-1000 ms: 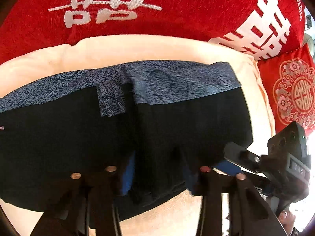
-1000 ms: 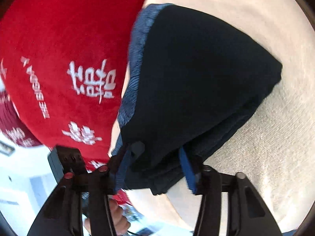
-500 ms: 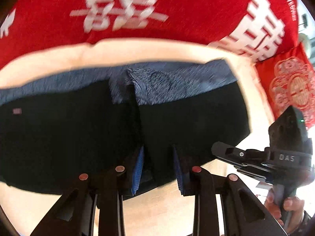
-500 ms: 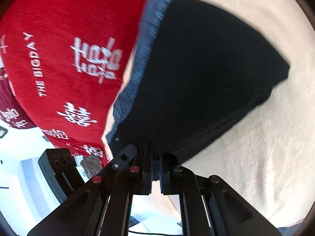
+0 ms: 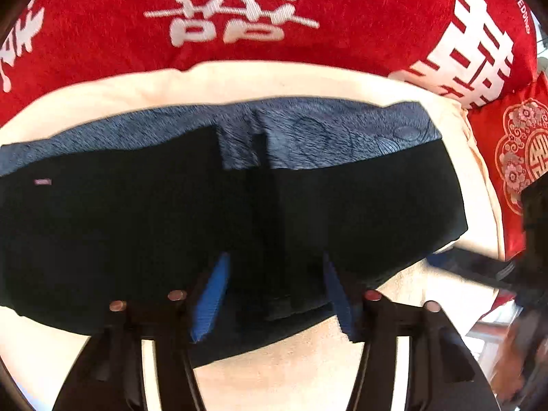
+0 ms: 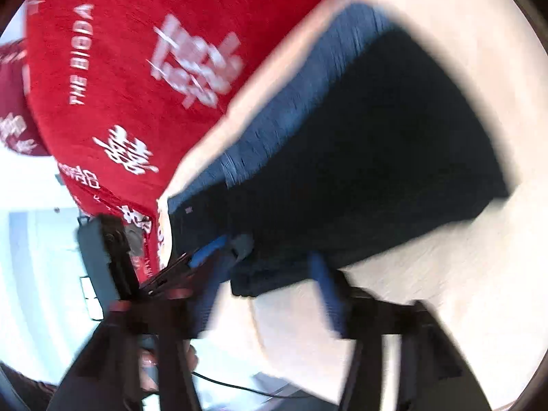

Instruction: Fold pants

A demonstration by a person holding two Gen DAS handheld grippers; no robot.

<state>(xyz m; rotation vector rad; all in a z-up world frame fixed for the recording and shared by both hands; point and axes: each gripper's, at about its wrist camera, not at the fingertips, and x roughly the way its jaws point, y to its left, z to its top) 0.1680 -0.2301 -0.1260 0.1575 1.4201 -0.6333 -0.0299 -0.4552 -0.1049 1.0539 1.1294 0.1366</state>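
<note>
Left hand-held gripper point(image 5: 274, 294): jaws wide, straddling near hem of pants point(image 5: 137, 233), no grip. Right hand-held gripper point(image 6: 263, 274): wide too, at pants' end. Pants dead ahead at 12 o'clock, long axis 9–3, on cream bed point(image 5: 274, 78); red blanket point(image 5: 359, 17) beyond.
</note>
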